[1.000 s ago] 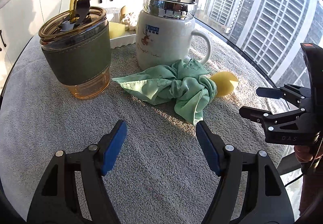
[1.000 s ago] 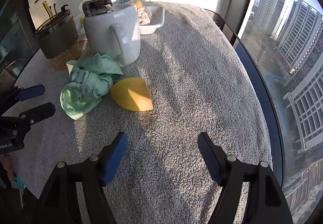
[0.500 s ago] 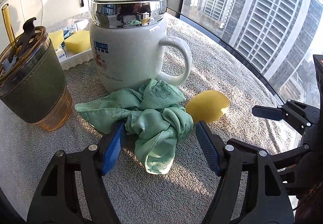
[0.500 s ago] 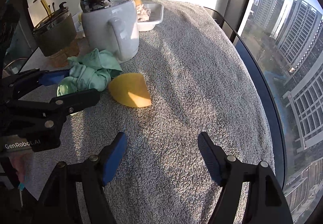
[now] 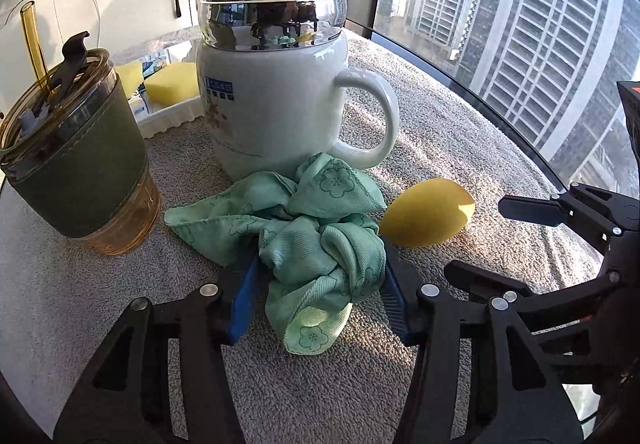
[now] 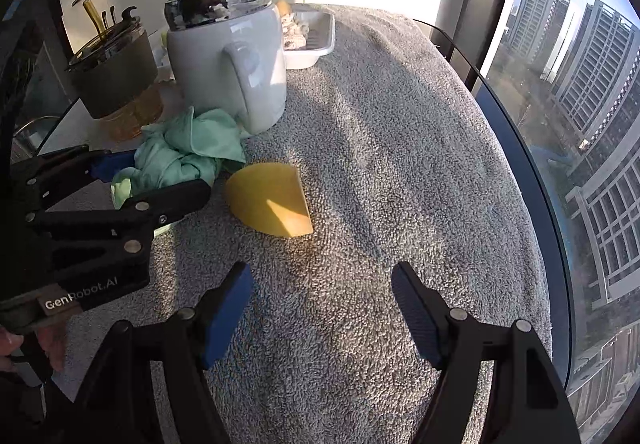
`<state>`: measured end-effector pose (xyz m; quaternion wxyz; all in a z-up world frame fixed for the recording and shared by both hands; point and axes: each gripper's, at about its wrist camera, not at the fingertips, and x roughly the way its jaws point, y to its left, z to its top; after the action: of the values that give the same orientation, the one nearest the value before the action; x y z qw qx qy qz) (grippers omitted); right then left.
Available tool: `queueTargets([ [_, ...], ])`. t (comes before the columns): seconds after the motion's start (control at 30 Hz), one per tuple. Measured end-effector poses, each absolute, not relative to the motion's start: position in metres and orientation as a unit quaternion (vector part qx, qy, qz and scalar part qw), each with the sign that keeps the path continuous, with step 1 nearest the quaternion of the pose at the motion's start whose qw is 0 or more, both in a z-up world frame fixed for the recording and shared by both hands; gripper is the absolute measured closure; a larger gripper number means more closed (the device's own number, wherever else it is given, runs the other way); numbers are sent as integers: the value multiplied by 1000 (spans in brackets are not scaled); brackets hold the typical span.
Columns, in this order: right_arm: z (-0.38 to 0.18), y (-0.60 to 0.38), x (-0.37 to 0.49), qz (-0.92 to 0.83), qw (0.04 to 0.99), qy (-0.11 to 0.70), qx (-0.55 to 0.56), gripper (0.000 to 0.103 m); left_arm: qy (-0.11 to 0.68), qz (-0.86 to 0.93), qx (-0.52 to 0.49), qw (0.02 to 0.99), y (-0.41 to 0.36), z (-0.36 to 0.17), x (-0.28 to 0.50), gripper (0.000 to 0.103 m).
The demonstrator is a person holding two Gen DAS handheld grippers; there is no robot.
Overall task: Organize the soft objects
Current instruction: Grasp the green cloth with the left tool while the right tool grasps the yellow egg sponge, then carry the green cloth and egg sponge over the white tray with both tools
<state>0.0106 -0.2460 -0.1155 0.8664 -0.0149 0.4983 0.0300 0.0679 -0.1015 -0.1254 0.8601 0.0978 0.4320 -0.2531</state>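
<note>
Early stage: green cloth point(image 5: 320, 240) lies crumpled on bench point(image 6: 400, 164) before mug point(image 5: 276, 108), bracketed by left tongs point(image 5: 318, 294), spread, not yet closed. Yellow sponge point(image 6: 270, 204) untouched; right tongs point(image 6: 322, 308) open, empty.

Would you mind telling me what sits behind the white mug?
Behind the white mug stands a white tray holding yellow sponges and a pale crumpled item; the mug hides the tray's middle.

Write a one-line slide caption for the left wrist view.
Left gripper straddles the crumpled green cloth beside the white mug, jaws open.
</note>
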Motion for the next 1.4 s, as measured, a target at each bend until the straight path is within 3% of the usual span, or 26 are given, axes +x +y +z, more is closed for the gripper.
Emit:
queueTargets([
  [0.3, -124, -238, 51, 47, 872, 488, -4, 29, 438, -237, 70, 865, -76, -122, 72, 53],
  [0.4, -125, -235, 59, 55, 874, 484, 2, 46, 434, -234, 68, 867, -71, -119, 73, 53],
  [0.43, -123, -233, 59, 63, 873, 483, 6, 62, 434, -232, 68, 868, -70, -119, 71, 53],
  [1.0, -98, -234, 20, 55, 874, 482, -14, 64, 436, -183, 65, 879, -15, -118, 67, 53],
  [1.4, -103, -268, 44, 9, 871, 491, 0, 63, 438, -104, 36, 892, 58, -119, 79, 53],
])
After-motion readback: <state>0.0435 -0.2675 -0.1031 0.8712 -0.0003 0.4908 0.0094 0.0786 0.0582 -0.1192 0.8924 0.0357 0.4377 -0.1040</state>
